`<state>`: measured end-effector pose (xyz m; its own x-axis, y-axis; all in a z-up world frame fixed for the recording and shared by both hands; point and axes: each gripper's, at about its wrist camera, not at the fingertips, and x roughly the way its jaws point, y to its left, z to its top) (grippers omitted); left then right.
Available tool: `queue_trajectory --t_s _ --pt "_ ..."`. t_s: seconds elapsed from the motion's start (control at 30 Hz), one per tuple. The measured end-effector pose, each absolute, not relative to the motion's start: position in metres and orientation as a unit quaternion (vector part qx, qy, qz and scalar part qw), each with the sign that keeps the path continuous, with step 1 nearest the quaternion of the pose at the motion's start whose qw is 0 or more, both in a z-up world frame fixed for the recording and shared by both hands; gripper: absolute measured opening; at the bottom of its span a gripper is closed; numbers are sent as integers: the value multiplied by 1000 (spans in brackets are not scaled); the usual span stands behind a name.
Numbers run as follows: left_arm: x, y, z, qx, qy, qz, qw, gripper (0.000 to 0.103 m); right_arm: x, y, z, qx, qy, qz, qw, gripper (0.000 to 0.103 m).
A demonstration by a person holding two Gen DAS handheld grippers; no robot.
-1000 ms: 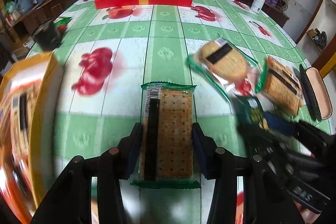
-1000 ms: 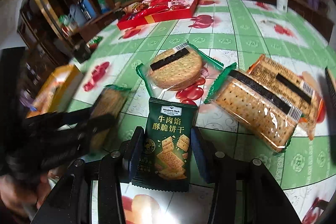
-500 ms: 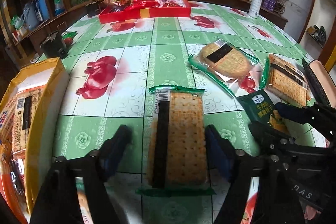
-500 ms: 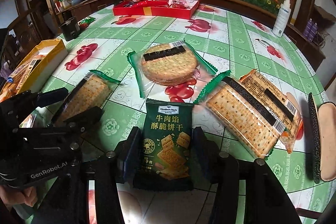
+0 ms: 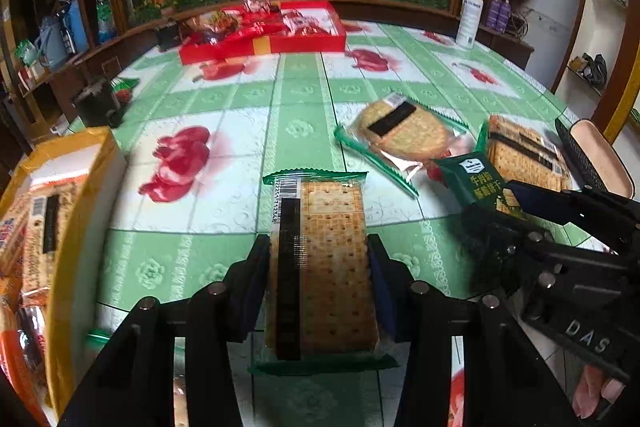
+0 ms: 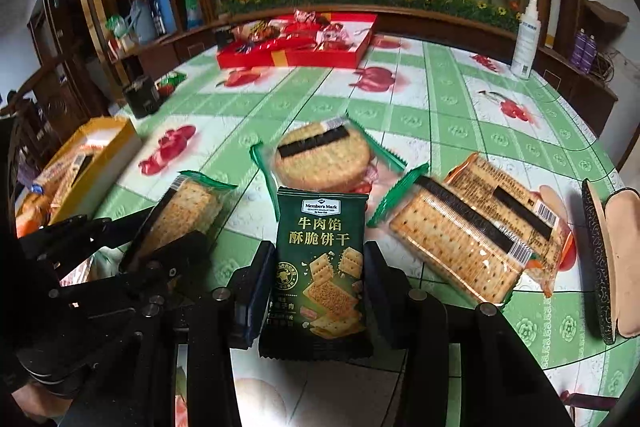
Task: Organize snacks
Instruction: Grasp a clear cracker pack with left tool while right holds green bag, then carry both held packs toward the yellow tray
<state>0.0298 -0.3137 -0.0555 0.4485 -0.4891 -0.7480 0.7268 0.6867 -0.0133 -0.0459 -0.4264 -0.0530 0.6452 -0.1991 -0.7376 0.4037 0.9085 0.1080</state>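
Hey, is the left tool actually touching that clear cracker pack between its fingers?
Touching. In the left wrist view both fingers of the left tool press flush against the long sides of the cracker pack, with no gap showing.

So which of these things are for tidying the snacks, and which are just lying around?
For the job:
- square cracker pack, in the left tool
- dark green biscuit packet, in the right tool
- round cracker pack
- two long cracker packs
- yellow box
- red tray

Just lying about:
- white spray bottle
- glasses case
- small black box
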Motion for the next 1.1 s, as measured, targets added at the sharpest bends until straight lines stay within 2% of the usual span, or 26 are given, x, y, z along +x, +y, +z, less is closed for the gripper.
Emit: queue_trajectory --t_s 0.3,1.1 --pt "17 -310 -42 163 324 -362 859 46 -45 -427 -51 143 378 -163 900 48" --pt "10 -311 -35 175 297 -357 868 46 -49 -437 -52 162 372 -172 898 48"
